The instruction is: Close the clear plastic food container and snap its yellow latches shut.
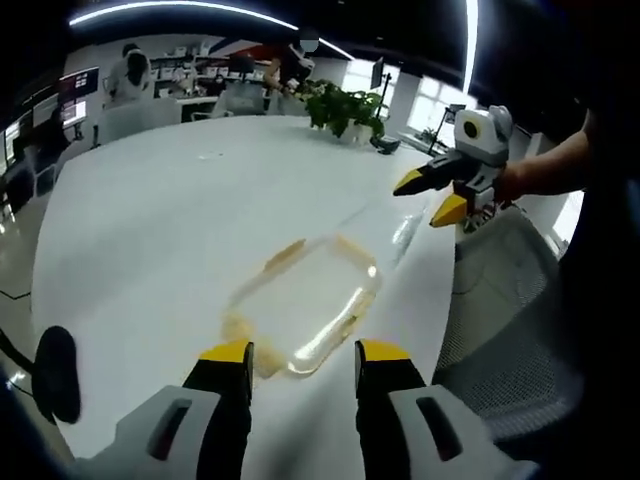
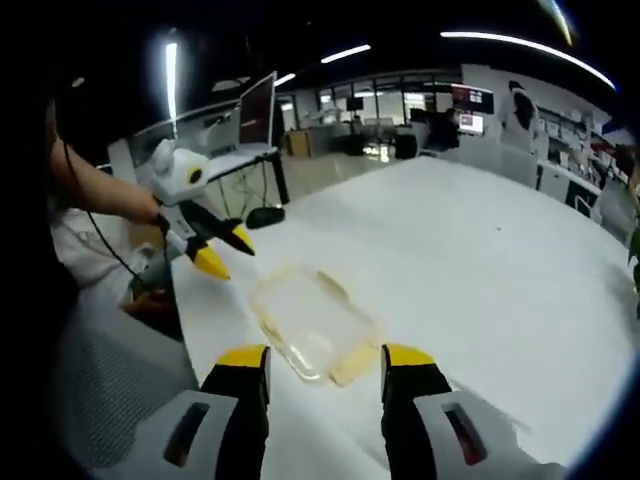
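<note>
A clear plastic food container (image 1: 305, 300) (image 2: 312, 322) lies on the white table (image 1: 180, 220) (image 2: 470, 250) near its edge, with pale yellow latches at its short ends. Whether the lid is seated I cannot tell. My left gripper (image 1: 305, 360) is open, its yellow-tipped jaws standing just short of the container. It also appears from the other side as the left gripper (image 2: 228, 252), held up off the table beside the container. My right gripper (image 2: 325, 365) is open too, close in front of the container; across the table the right gripper (image 1: 428, 198) hovers above the table edge, nothing in it.
A grey mesh office chair (image 1: 500, 300) (image 2: 110, 380) stands at the table edge by the container. Potted plants (image 1: 345, 105) sit at the table's far end. A monitor (image 2: 257, 110) and desks fill the room behind. A person's forearm (image 1: 545, 170) holds the right gripper.
</note>
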Action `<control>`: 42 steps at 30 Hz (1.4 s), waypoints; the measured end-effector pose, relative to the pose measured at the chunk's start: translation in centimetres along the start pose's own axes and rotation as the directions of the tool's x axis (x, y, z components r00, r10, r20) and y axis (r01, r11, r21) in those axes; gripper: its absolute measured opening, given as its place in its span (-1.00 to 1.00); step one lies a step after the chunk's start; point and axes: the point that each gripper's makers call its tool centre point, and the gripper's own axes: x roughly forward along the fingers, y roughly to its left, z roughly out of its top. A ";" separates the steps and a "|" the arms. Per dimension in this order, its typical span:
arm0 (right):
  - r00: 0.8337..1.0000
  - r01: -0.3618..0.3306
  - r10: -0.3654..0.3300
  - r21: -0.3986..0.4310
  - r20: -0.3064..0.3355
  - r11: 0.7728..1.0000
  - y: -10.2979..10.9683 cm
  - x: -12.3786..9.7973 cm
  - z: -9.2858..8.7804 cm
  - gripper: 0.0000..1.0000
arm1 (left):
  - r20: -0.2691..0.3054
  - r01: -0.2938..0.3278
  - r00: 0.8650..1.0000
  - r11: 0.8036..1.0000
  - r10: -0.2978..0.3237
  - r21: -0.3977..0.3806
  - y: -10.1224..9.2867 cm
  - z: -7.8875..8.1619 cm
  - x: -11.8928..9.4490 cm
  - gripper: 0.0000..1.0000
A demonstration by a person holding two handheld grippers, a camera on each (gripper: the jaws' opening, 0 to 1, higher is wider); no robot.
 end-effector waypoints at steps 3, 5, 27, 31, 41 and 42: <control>1.000 -0.003 0.003 -0.012 -0.011 1.000 0.0 0.3 0.0 -0.13 | -0.028 0.008 1.000 1.000 -0.007 0.025 0.4 -0.3 0.3 -0.20; 1.000 -0.004 0.004 -0.025 -0.024 1.000 0.0 0.6 -0.2 -0.11 | -0.045 0.021 0.999 0.999 -0.019 0.043 0.5 -0.3 0.5 -0.19; 0.987 -0.029 0.000 -0.182 -0.160 0.983 -1.4 3.0 -1.7 -0.07 | -0.136 0.102 0.988 0.973 -0.074 0.209 2.1 -0.5 2.0 -0.19; 0.984 -0.047 0.010 -0.205 -0.178 0.978 -1.4 3.6 -1.8 -0.04 | -0.164 0.123 0.983 0.960 -0.084 0.250 2.0 -0.9 2.3 -0.19; 0.973 -0.083 0.022 -0.261 -0.228 0.962 -1.9 4.6 -2.2 0.02 | -0.198 0.150 0.976 0.936 -0.089 0.318 2.8 -1.3 2.6 -0.19; 0.971 -0.089 0.024 -0.266 -0.236 0.960 -2.0 4.7 -2.2 0.02 | -0.208 0.153 0.974 0.931 -0.086 0.331 2.8 -1.3 2.7 -0.19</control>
